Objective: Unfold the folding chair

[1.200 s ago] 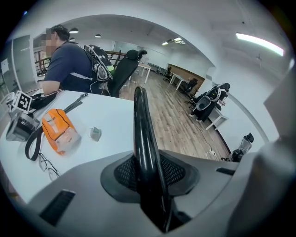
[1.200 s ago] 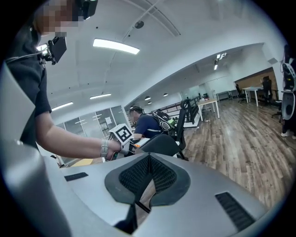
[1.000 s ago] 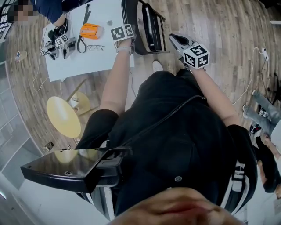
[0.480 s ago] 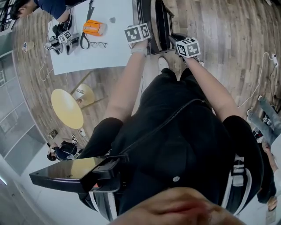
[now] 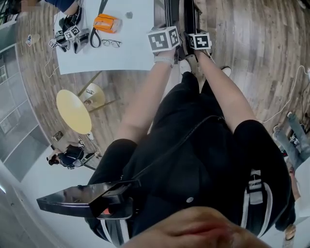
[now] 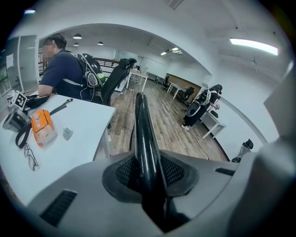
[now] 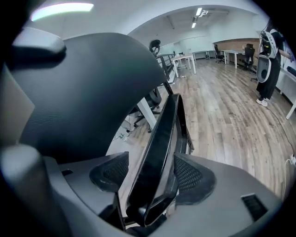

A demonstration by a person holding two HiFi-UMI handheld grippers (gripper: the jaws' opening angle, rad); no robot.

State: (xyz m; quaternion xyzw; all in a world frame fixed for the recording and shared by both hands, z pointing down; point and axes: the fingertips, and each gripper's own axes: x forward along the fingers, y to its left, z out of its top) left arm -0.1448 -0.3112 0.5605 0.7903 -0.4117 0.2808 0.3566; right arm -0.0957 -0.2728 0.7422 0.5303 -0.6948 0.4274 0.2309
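Note:
The folded black chair (image 5: pixel 175 13) stands on edge at the top of the head view, next to the white table. My left gripper (image 5: pixel 169 28) is shut on the chair's glossy black top tube (image 6: pixel 143 134). Its jaws have just been closing, and both mesh pads (image 6: pixel 175 171) press that tube. My right gripper (image 5: pixel 192 28) sits beside it. Its jaws have just been opening and now stand wide around the chair's folded black edge (image 7: pixel 162 139). A gap shows at the left pad (image 7: pixel 109 172). The chair's lower part is hidden.
A white table (image 5: pixel 121 55) at the left holds an orange case (image 5: pixel 106 23), glasses (image 5: pixel 111 43), a strap and spare grippers (image 5: pixel 68 36). A person sits at it (image 6: pixel 60 69). A yellow round stool (image 5: pixel 73 111) stands below. A cable (image 5: pixel 286 97) lies on the wooden floor at the right.
Both grippers moved up the picture to the chair. The right one dropped onto the chair's edge and went from shut to wide open. The left one settled on the top tube.

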